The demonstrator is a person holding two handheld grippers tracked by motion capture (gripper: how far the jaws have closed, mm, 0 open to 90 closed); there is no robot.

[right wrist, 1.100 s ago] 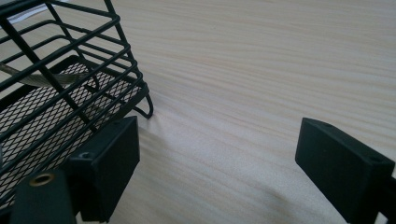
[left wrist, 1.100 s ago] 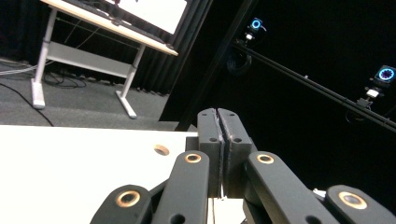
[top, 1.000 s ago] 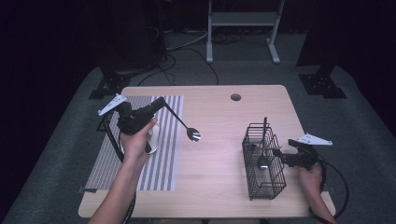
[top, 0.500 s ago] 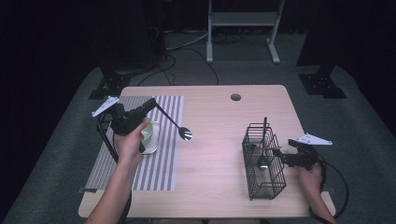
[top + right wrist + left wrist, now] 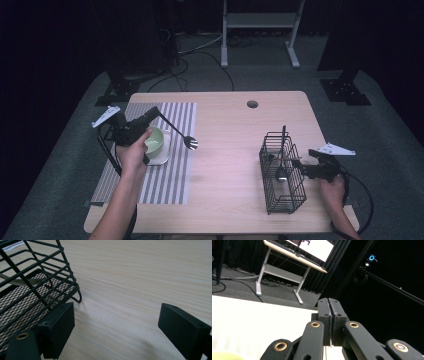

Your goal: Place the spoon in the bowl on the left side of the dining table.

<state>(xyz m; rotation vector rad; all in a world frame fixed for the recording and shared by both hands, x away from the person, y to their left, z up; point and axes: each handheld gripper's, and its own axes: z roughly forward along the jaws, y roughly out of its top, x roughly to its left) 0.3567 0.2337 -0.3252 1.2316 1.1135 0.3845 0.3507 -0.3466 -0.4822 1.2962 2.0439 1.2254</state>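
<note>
My left gripper [image 5: 151, 114] is over the striped placemat [image 5: 170, 180], shut on the end of a black-handled spoon [image 5: 190, 143]. The spoon slants down to the right, its bowl just above the mat's right edge. In the left gripper view the jaws [image 5: 328, 315] are pressed together. Just under that hand a pale green bowl [image 5: 154, 140] sits on a white saucer [image 5: 161, 159]. My right gripper [image 5: 300, 170] rests low at the right side of the black wire basket [image 5: 280, 197]. Its jaws [image 5: 117, 322] are open and empty, with one finger [image 5: 61, 325] right beside the basket's corner.
The basket [image 5: 27, 287] holds a few utensils, one with a dark handle [image 5: 283, 135] sticking up. A round cable hole [image 5: 252, 104] is at the table's far edge. Bare wood lies between the mat and the basket. A metal stand [image 5: 260, 20] is on the floor beyond.
My left hand has carried the spoon left and a little down, so the green bowl now shows beside it. The right gripper has stayed put.
</note>
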